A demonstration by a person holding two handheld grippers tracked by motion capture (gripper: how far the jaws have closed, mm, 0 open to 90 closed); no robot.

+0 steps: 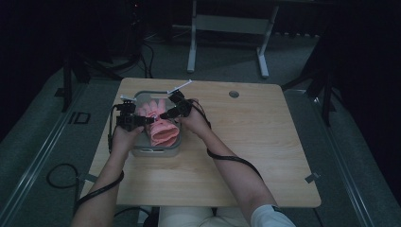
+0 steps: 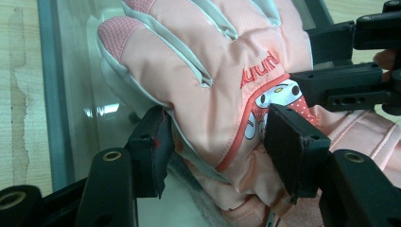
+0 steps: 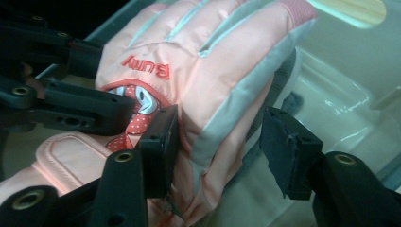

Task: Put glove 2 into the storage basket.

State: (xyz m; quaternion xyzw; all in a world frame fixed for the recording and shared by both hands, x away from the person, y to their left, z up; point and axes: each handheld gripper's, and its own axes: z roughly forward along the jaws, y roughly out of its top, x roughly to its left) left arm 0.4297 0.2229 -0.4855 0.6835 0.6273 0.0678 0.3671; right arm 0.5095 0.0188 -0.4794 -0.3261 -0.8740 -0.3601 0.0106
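The pink glove (image 1: 161,124) lies in the clear plastic tub (image 1: 156,150), its finger end toward the tub's far wall and its cuff spilling over the near right part of the tub. Putting it in looks mostly done; what seems left is letting go fully and lifting both tools clear of the tub. The left hand-held gripper (image 2: 217,142) sits at the tub's left side, its jaws parted around the glove's palm edge, the pads close against the fabric but not squeezing. The right hand-held gripper (image 3: 217,142) comes in over the tub's right side, jaws apart, one pad touching the glove, the other standing off. The tub rests on the bench (image 1: 246,142)
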